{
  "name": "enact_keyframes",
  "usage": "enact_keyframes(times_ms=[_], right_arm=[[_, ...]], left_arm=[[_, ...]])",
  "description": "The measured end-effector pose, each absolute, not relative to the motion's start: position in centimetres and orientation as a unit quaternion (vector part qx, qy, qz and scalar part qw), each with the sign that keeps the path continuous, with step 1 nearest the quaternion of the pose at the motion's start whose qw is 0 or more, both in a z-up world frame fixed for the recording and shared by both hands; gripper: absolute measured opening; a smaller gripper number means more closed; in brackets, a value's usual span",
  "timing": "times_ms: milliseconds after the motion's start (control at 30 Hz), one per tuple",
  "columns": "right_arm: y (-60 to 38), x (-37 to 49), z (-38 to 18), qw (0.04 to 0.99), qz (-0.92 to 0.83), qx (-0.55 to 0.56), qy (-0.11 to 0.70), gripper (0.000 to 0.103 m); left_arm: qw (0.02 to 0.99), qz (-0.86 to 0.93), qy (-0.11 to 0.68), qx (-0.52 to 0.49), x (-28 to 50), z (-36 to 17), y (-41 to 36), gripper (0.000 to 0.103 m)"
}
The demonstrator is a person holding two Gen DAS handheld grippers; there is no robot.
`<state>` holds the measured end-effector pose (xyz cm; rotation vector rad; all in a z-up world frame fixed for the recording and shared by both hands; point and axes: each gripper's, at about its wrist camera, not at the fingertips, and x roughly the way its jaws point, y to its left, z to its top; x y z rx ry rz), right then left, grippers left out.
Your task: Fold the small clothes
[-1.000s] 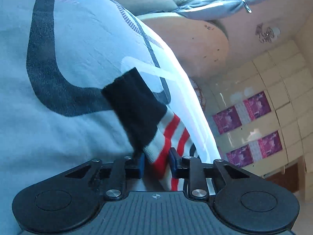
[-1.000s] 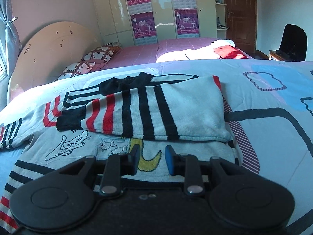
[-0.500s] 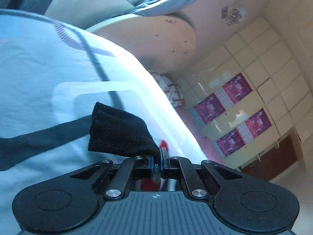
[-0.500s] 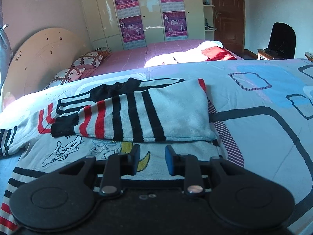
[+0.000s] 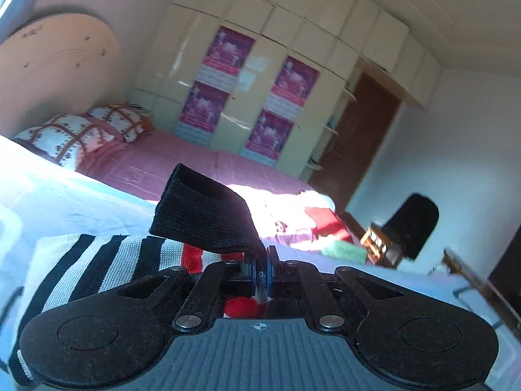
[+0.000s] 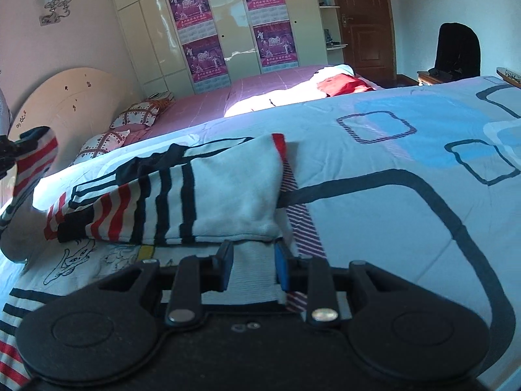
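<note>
A small white sweater [image 6: 228, 195] with black and red stripes and a cartoon print lies on the light-blue bedspread [image 6: 407, 202]. One sleeve is folded across its body. My left gripper [image 5: 259, 273] is shut on the other sleeve just behind its black cuff [image 5: 205, 218], which sticks up past the fingers. The striped sleeve [image 5: 97, 260] trails below. In the right wrist view that raised sleeve [image 6: 35, 159] hangs at the far left edge. My right gripper [image 6: 252, 264] stands open low over the sweater's ribbed hem [image 6: 252, 280], which shows between its fingers.
A second bed with a pink cover [image 6: 260, 88] lies behind, with patterned pillows [image 6: 136, 114] and red clothes [image 6: 342, 84]. A round headboard [image 6: 65, 97], a cream wardrobe with posters [image 6: 228, 26], a brown door [image 6: 364, 16] and a dark chair [image 6: 459, 49] line the room.
My left gripper closed on the sleeve, then lifted it and swung it over while rolling. My right gripper slid forward until the ribbed hem lay between its fingers.
</note>
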<state>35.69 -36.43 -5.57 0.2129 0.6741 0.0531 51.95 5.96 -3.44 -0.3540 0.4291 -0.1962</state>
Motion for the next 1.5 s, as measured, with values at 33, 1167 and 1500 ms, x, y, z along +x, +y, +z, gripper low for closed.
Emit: enact_keyframes(times_ms=[33,1167,1500], right_arm=[[-37.2,35.5,-5.6,0.938,0.022,0.107,0.33,0.029],[-29.2,51.1,-10.0,0.865,0.09,0.292,0.398,0.044],[-26.5,48.7,-5.6,0.935,0.123,0.149,0.297,0.006]], left_arm=[[0.955,-0.104,0.225,-0.161,52.5,-3.7,3.9,0.005],[0.942,0.003,0.331,0.047,44.6,-10.7,12.0,0.028],[0.946,-0.013,0.323,-0.019,44.6,-11.3,13.6,0.029]])
